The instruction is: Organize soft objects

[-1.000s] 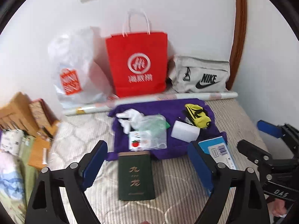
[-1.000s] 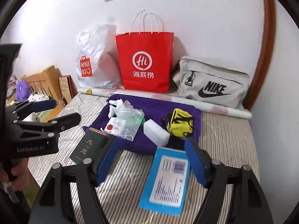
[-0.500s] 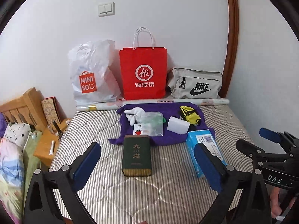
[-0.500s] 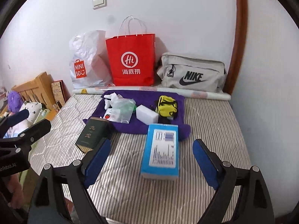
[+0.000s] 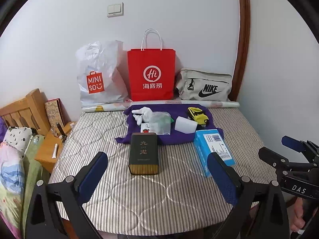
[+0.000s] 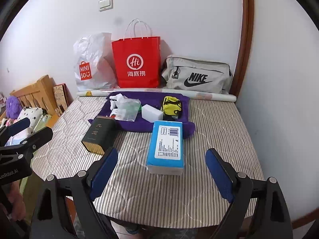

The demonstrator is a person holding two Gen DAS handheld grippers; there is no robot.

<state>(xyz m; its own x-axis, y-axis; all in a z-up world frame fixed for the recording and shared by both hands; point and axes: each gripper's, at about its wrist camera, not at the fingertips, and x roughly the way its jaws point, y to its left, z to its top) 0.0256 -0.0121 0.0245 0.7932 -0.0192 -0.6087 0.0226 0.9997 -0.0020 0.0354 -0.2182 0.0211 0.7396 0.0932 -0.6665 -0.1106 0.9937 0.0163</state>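
Left gripper [image 5: 157, 176]: fingers [image 5: 92, 176] spread wide, nothing between them, held above the near part of the mattress [image 5: 139, 195]. Right gripper [image 6: 161, 176]: fingers [image 6: 103, 172] likewise wide apart and empty, also over the near edge.

Directly ahead of the left gripper, a dark green box [image 5: 144, 153] with gold characters lies flat on the striped mattress; its far end touches the purple cloth [image 5: 179, 137]. Ahead of the right gripper, a blue box [image 6: 166, 146] with a white label lies flat, its far end overlapping the cloth's near edge.

Soft items sit on the purple cloth, mid-mattress, beyond both boxes:
- white glove [image 5: 140, 114], far left corner
- clear plastic bag [image 5: 159, 122] with contents, just beside the glove, partly over a small card with a strawberry print [image 5: 145, 128]
- white sponge block [image 5: 185, 127], centre-right
- yellow pouch [image 5: 197, 115] with black straps, far right, close to the sponge

Behind the cloth, a long paper roll [image 5: 159, 105] lies along the wall. Standing against the wall, left to right: white MINISO plastic bag [image 5: 99, 75], red paper bag [image 5: 151, 73], grey Nike bag [image 5: 203, 87].

Left of the mattress: wooden headboard [image 5: 24, 109], small wooden nightstand [image 5: 51, 149], patterned bedding [image 5: 12, 159].
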